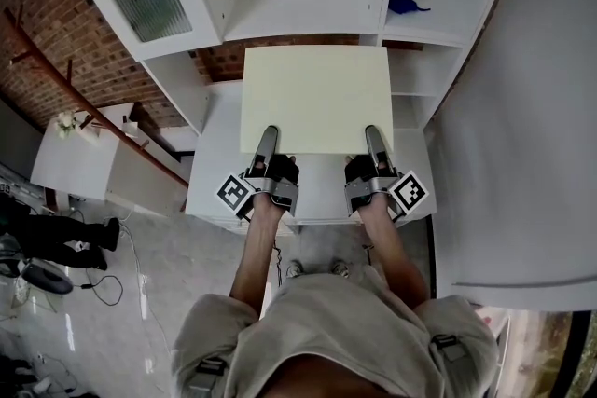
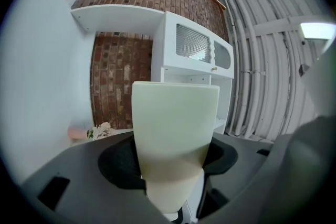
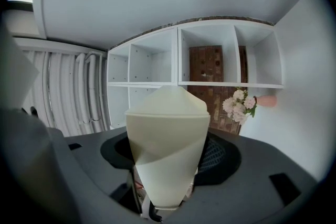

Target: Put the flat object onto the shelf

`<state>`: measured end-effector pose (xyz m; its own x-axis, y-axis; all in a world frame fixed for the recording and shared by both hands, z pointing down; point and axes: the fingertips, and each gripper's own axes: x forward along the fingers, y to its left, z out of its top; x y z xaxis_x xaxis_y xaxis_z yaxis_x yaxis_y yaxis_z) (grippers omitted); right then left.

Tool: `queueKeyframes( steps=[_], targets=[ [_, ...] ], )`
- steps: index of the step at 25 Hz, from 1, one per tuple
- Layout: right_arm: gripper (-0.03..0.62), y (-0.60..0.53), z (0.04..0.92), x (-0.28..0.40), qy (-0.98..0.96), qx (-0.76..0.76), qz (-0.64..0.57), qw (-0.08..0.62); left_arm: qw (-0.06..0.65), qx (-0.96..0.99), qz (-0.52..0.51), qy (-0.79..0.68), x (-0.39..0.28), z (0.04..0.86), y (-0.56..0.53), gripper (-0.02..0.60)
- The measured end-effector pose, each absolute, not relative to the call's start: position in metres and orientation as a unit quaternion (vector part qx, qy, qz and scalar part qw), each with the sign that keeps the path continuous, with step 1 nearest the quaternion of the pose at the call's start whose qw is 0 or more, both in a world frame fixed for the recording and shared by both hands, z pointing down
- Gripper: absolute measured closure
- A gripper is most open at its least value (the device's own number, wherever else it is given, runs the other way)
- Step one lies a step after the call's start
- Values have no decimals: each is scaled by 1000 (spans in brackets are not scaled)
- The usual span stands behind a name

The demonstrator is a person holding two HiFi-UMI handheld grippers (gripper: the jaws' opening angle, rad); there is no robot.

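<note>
Board (image 1: 315,98) is pinched at its near edge by my left claw (image 1: 268,137) and right claw (image 1: 374,135), flat in the air before the shelf (image 1: 298,25), so I judge carrying is in hand and next I must push it forward, level, onto that shelf.

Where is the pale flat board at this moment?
The board is central in the head view, gripped at its near edge by the left gripper and right gripper, before the white shelf unit.
</note>
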<state>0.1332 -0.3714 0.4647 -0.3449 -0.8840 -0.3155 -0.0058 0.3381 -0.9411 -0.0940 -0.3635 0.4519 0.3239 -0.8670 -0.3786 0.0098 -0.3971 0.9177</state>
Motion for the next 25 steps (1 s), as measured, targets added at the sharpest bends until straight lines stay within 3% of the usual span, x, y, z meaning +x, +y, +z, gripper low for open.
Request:
queueKeyframes(
  steps=[25],
  targets=[
    [299, -424, 371, 100, 706, -304, -414, 488, 411, 712, -500, -272, -127, 362, -422, 296]
  ],
)
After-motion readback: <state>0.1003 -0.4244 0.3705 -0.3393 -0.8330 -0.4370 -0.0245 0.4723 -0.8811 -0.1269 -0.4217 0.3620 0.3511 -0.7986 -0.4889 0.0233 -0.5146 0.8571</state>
